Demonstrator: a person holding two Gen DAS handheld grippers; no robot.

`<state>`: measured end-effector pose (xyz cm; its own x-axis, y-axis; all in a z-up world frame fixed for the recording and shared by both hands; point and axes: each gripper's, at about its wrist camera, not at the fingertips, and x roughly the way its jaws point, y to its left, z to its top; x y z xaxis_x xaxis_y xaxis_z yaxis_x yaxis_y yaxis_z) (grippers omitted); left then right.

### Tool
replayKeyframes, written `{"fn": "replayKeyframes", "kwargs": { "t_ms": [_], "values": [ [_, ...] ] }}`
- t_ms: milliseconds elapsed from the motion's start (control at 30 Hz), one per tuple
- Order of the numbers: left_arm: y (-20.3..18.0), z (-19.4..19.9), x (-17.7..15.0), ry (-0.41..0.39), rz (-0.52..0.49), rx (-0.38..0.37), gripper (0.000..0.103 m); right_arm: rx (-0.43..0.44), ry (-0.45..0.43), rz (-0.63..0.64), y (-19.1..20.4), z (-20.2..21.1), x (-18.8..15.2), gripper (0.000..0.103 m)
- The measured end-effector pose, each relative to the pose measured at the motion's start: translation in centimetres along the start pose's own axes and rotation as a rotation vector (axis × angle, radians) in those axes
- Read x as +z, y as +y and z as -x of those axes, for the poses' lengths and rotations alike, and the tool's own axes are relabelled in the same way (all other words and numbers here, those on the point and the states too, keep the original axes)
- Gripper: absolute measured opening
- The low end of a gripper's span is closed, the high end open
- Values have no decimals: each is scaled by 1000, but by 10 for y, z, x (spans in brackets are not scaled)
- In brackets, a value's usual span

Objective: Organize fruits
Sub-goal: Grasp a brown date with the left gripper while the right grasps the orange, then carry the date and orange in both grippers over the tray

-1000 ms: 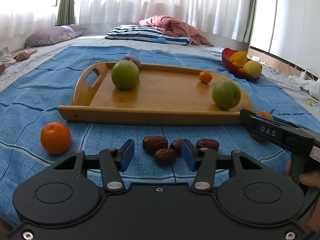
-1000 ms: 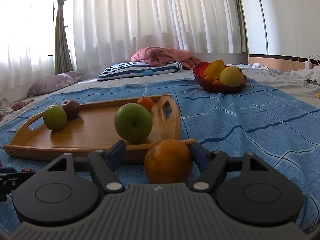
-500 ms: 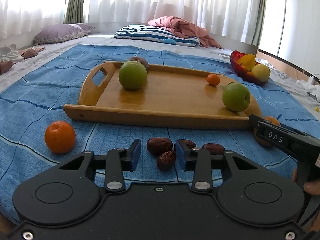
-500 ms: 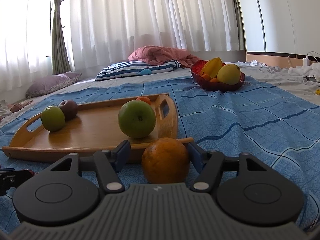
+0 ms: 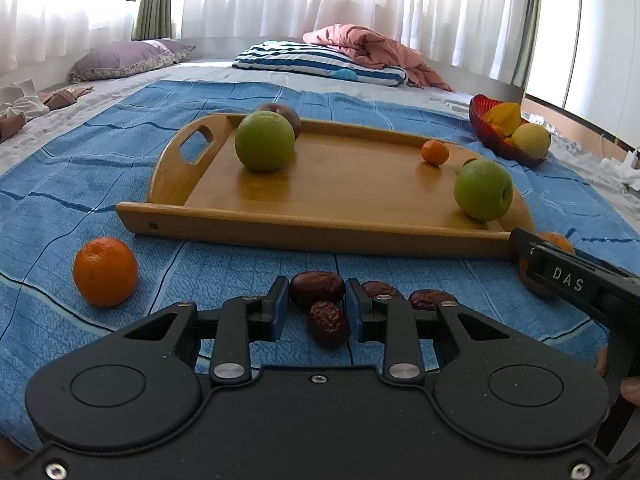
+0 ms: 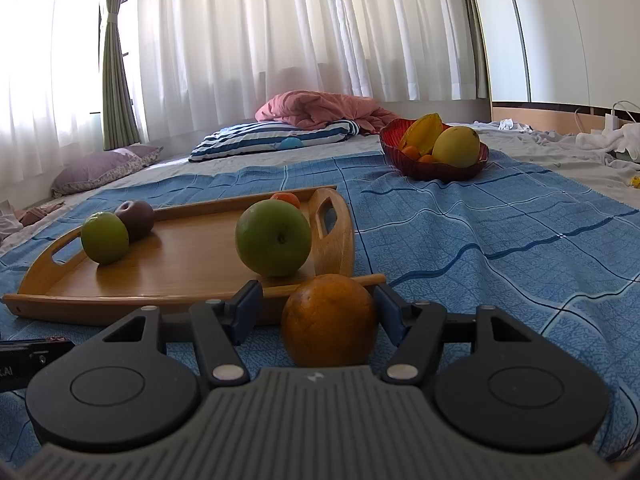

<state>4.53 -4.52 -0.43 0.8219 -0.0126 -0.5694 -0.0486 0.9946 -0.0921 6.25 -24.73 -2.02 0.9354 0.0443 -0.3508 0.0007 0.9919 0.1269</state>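
Left gripper point(image 5: 316, 300) closing round a date point(image 5: 317, 286)

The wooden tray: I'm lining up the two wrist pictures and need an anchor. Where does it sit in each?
Left wrist view: the wooden tray spans the middle, long side toward the camera, beyond the left gripper.
Right wrist view: the same tray lies left of centre, seen from its handle end, beyond the right gripper.
Shared landmark: the red fruit bowl beyond the tray.
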Motion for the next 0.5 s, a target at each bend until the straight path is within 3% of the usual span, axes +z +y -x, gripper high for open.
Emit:
{"fn": "replayKeyframes", "kwargs": {
  "t_ms": [500],
  "values": [
    [-3, -5, -1, -7, -22, 9, 30, -7, 16, 21, 3, -3, 0, 68]
  ]
}}
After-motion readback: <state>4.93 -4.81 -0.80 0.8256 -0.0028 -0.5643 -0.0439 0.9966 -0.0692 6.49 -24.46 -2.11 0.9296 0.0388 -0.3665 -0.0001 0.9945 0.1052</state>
